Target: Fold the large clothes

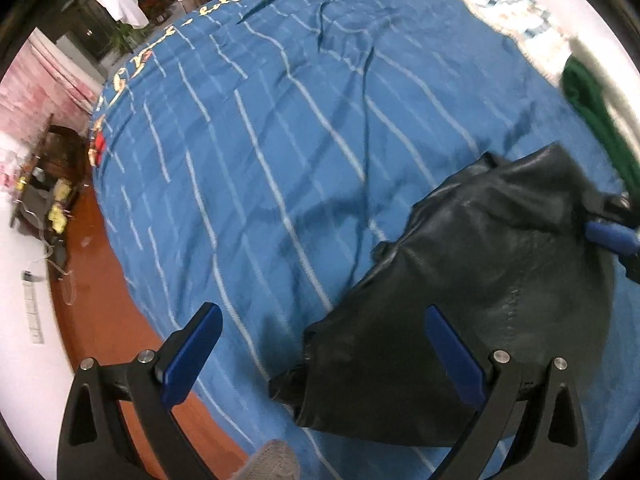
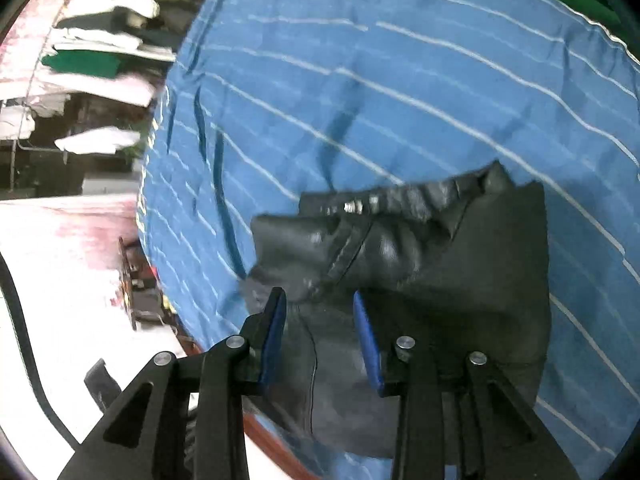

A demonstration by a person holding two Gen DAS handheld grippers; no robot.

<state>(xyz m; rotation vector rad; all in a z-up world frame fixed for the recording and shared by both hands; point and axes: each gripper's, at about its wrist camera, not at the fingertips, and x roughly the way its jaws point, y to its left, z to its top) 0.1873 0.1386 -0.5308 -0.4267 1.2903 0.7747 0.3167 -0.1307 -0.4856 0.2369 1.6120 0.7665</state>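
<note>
A black leather-like garment (image 1: 472, 280) lies bunched on a blue striped bedspread (image 1: 280, 120), near the bed's edge. My left gripper (image 1: 320, 344) is open wide above the bed, with the garment's lower corner between its fingers, not gripped. In the right wrist view the garment (image 2: 420, 248) shows its gathered waistband at the top. My right gripper (image 2: 320, 316) hangs partly open over the garment's near fold, and nothing is pinched between its blue pads. The right gripper's blue finger (image 1: 612, 238) shows in the left wrist view at the garment's far side.
A dark green garment (image 1: 592, 100) lies at the bed's right edge. The orange-brown floor (image 1: 104, 300) and a cluttered low stand (image 1: 52, 184) are left of the bed. Stacked folded clothes (image 2: 100, 52) sit beyond the bed in the right wrist view.
</note>
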